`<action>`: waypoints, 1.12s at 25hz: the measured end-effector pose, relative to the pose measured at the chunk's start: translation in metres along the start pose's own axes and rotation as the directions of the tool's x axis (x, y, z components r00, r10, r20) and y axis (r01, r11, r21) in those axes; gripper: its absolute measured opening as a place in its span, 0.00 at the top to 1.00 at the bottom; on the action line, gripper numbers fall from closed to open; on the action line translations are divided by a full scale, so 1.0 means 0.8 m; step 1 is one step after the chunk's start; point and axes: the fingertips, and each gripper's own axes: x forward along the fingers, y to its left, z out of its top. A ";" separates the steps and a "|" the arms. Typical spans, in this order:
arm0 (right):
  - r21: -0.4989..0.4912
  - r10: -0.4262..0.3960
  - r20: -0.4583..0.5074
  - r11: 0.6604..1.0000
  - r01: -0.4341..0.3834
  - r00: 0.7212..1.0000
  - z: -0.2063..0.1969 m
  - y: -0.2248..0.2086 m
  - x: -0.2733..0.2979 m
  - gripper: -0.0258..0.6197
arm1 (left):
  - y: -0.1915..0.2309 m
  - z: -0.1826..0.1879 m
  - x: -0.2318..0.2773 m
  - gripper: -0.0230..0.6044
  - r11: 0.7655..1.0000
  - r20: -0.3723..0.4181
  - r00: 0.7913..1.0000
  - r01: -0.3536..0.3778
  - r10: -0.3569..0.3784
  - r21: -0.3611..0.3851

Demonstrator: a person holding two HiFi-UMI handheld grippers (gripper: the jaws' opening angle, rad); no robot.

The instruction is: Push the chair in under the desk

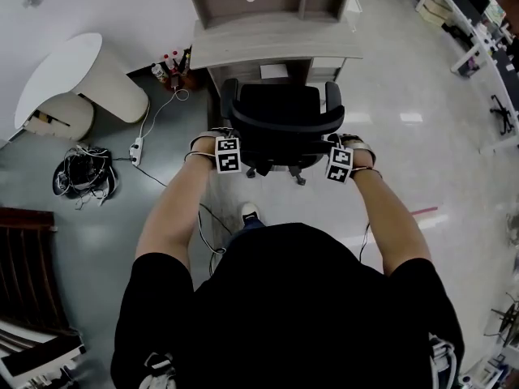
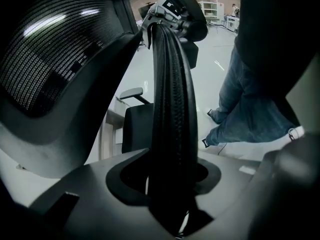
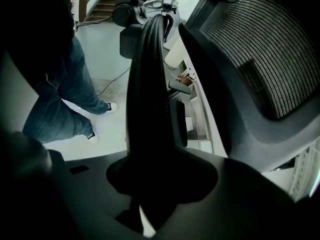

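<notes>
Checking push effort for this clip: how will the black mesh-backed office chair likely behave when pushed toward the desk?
The black mesh-backed office chair stands on casters over glossy floor, so it should roll easily, perhaps swerving. The left gripper and right gripper clamp its backrest rim high up, so the back may recline or flex before the base follows.

I see a glossy grey floor (image 1: 405, 96) catching pale patches of overhead light. At ten o'clock a white round table (image 1: 57, 71) stands against a pale wall (image 1: 122, 6). A tangle of cables (image 1: 83, 178) lies at nine o'clock, with a white power strip (image 1: 136, 149) near it. Bottles (image 1: 166, 70) cluster at eleven o'clock. Dark wooden slats (image 1: 28, 270) sit at eight o'clock. White tables (image 1: 474, 23) line the two o'clock edge, and a red tape strip (image 1: 423, 211) marks the floor at three.
</notes>
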 end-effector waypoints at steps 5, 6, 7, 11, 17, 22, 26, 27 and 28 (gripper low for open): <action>-0.039 -0.009 0.027 0.999 0.010 1.000 0.046 -0.013 0.009 0.76 | -0.003 -0.043 -0.010 0.70 0.999 -0.006 0.999 -0.033 0.033 -0.040; -0.046 -0.009 0.031 0.999 0.010 0.999 0.053 -0.015 0.012 0.76 | -0.004 -0.050 -0.012 0.70 0.998 -0.008 0.999 -0.037 0.036 -0.044; -0.053 -0.008 0.036 0.999 0.010 0.999 0.059 -0.018 0.014 0.76 | -0.004 -0.055 -0.013 0.71 0.998 -0.009 0.999 -0.039 0.038 -0.048; -0.075 -0.001 0.049 0.997 0.005 0.999 0.080 -0.028 0.021 0.76 | -0.003 -0.076 -0.016 0.72 0.997 -0.019 0.999 -0.046 0.045 -0.060; -0.088 0.003 0.057 0.996 0.002 0.998 0.085 -0.034 0.028 0.76 | 0.003 -0.080 -0.016 0.73 0.995 -0.013 0.997 -0.081 0.080 -0.061; -0.086 0.006 0.055 0.996 -0.001 0.998 0.083 -0.052 0.034 0.76 | 0.021 -0.080 -0.013 0.74 0.994 -0.008 0.996 -0.093 0.093 -0.057; -0.075 -0.004 0.053 0.997 0.008 0.999 0.085 -0.066 0.043 0.76 | 0.037 -0.087 -0.009 0.74 0.994 -0.015 0.995 -0.095 0.095 -0.056; -0.073 -0.007 0.052 0.997 0.011 0.999 0.085 -0.071 0.046 0.76 | 0.042 -0.088 -0.008 0.74 0.994 -0.016 0.995 -0.098 0.097 -0.058; -0.072 -0.010 0.052 0.997 0.014 0.999 0.086 -0.076 0.049 0.76 | 0.047 -0.089 -0.006 0.74 0.993 -0.016 0.995 -0.101 0.100 -0.060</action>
